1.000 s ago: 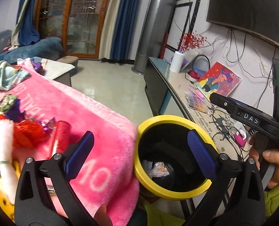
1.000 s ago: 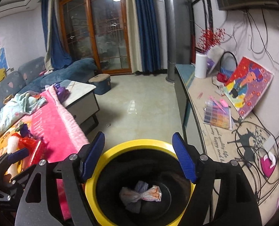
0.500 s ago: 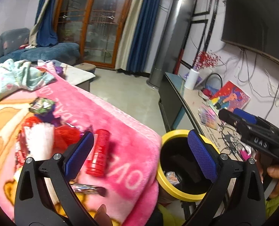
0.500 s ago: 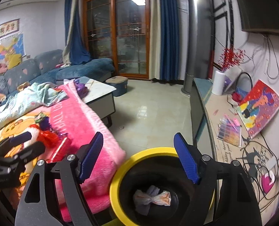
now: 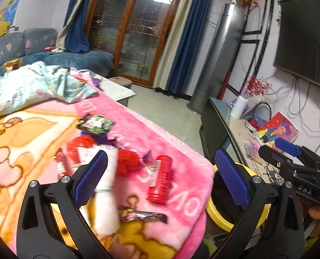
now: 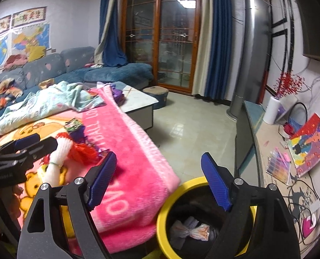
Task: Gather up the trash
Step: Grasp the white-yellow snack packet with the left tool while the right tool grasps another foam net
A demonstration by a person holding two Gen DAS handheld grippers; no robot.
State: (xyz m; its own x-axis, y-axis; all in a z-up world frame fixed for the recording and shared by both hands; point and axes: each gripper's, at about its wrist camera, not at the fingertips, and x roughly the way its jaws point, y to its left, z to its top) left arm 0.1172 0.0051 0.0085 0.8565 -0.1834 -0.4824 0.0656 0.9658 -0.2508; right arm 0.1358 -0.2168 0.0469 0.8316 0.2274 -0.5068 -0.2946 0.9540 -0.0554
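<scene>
Both my tongs are spread and hold nothing: left gripper (image 5: 161, 178) above the red tube (image 5: 160, 179) on the pink blanket (image 5: 181, 161), right gripper (image 6: 160, 180) near the yellow bin (image 6: 163, 226).

Bin (image 5: 256, 220): in the left wrist view, mostly hidden behind the left gripper's (image 5: 162, 177) right finger; contents out of sight there.
Bin floor (image 6: 205, 211): partly covered by the right gripper's (image 6: 160, 183) finger; the crumpled wrapper (image 6: 190, 231) is only partly seen.
White roll (image 5: 106, 196): blurred, its upper end behind the left finger.
Red tube (image 5: 161, 180): label too blurred to read.
Dark wrapper (image 5: 142, 215): print unreadable.
Person's hand (image 5: 317, 213): cut off at the frame's right edge.
Blanket (image 6: 127, 151): lettering cut short by folds.
Television (image 6: 317, 28): cropped at the edge.
</scene>
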